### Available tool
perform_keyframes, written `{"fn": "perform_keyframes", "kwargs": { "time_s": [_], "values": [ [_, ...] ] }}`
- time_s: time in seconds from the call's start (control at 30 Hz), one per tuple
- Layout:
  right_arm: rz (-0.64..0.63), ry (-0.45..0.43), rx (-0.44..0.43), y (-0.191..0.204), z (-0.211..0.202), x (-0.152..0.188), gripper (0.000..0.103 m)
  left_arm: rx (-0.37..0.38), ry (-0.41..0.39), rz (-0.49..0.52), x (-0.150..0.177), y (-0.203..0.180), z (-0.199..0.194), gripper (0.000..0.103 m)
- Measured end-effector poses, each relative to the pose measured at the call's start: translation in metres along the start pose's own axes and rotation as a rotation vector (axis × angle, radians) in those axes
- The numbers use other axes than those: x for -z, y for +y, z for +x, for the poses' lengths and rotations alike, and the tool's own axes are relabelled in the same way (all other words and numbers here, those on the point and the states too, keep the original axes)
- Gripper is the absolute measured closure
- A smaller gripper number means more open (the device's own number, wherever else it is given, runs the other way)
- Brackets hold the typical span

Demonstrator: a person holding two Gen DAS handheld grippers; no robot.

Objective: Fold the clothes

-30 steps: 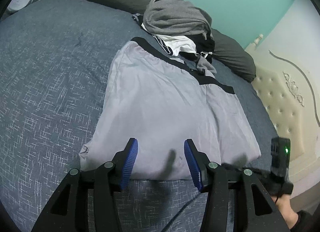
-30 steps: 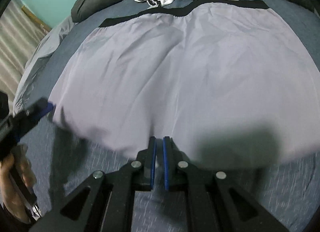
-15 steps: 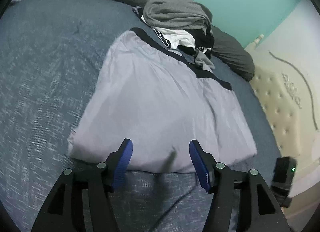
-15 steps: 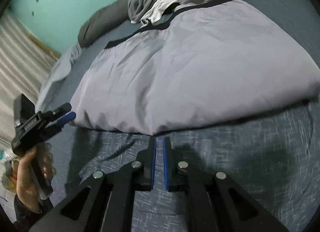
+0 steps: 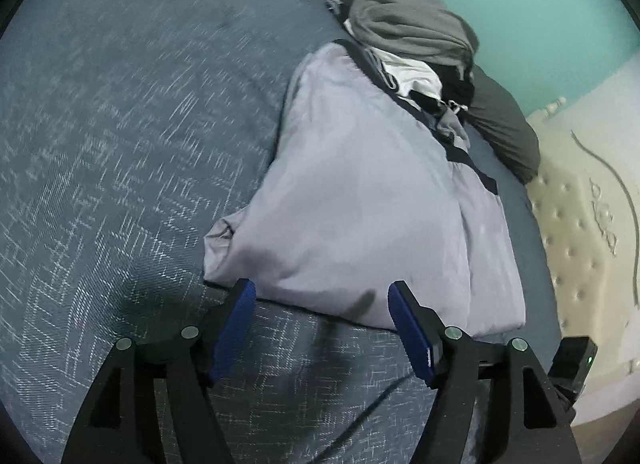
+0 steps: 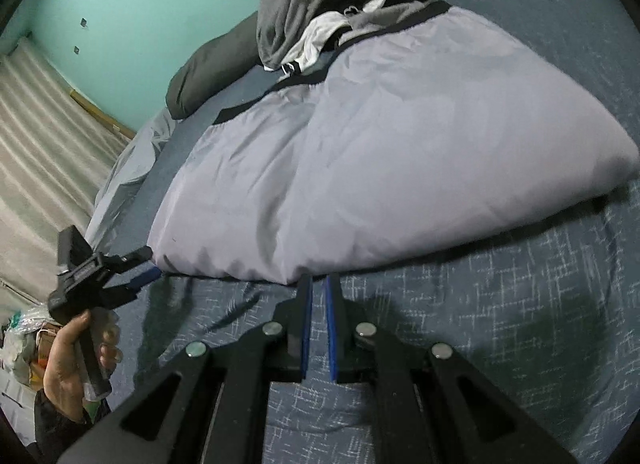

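Note:
A light lavender-grey garment with a black waistband [image 5: 360, 199] lies folded on the blue bedspread; it also shows in the right wrist view [image 6: 400, 151]. My left gripper [image 5: 320, 324] is open and empty, its blue pads just short of the garment's near edge. It also shows in the right wrist view [image 6: 136, 268], held in a hand beside the garment's left corner. My right gripper [image 6: 317, 304] is shut with nothing visible between its pads, its tips just short of the garment's near hem.
A heap of grey, white and black clothes [image 5: 412, 43] lies beyond the waistband, against dark pillows [image 5: 504, 127]. A cream tufted headboard [image 5: 580, 223] stands at the right. The blue bedspread [image 5: 120, 143] stretches left. Striped curtain and clutter [image 6: 24, 344] lie off the bed's edge.
Both grippers have drawn back from the garment toward the bed's near edge. The right gripper stays shut. The left gripper stays open and has swung to the garment's left corner.

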State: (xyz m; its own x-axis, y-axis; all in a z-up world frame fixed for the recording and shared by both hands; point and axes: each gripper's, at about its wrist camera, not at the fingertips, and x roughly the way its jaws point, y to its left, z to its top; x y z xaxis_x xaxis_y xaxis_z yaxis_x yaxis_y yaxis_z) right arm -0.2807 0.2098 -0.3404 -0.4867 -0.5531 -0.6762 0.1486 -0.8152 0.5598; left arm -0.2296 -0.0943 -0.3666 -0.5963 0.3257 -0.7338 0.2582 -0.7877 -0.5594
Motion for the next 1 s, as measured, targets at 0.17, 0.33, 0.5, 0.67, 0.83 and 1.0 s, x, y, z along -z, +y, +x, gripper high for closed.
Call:
{"fn": "perform_keyframes", "kwargs": {
  "time_s": [0.17, 0.33, 0.5, 0.67, 0.83, 1.0],
  "values": [
    [0.007, -0.013, -0.015, -0.007, -0.006, -0.003, 0.098, 0.042, -0.014, -0.078, -0.003, 0.015, 0.012, 0.028],
    [0.012, -0.01, -0.025, -0.009, -0.005, -0.003, 0.098, 0.021, -0.024, -0.147, 0.009, 0.023, 0.008, 0.028],
    [0.011, -0.007, -0.03, -0.01, -0.005, -0.004, 0.098, 0.023, -0.023, -0.161, 0.006, 0.023, 0.009, 0.026],
    [0.017, -0.017, -0.031, -0.013, -0.008, -0.005, 0.098, 0.041, -0.086, -0.175, -0.005, 0.022, 0.019, 0.025],
    [0.026, -0.022, -0.033, -0.015, -0.01, -0.004, 0.098, 0.074, -0.144, -0.207, -0.014, 0.025, 0.025, 0.025],
    [0.034, -0.032, -0.038, -0.019, -0.014, -0.006, 0.098, 0.101, -0.185, -0.207, -0.019, 0.02, 0.025, 0.064]
  ]
}}
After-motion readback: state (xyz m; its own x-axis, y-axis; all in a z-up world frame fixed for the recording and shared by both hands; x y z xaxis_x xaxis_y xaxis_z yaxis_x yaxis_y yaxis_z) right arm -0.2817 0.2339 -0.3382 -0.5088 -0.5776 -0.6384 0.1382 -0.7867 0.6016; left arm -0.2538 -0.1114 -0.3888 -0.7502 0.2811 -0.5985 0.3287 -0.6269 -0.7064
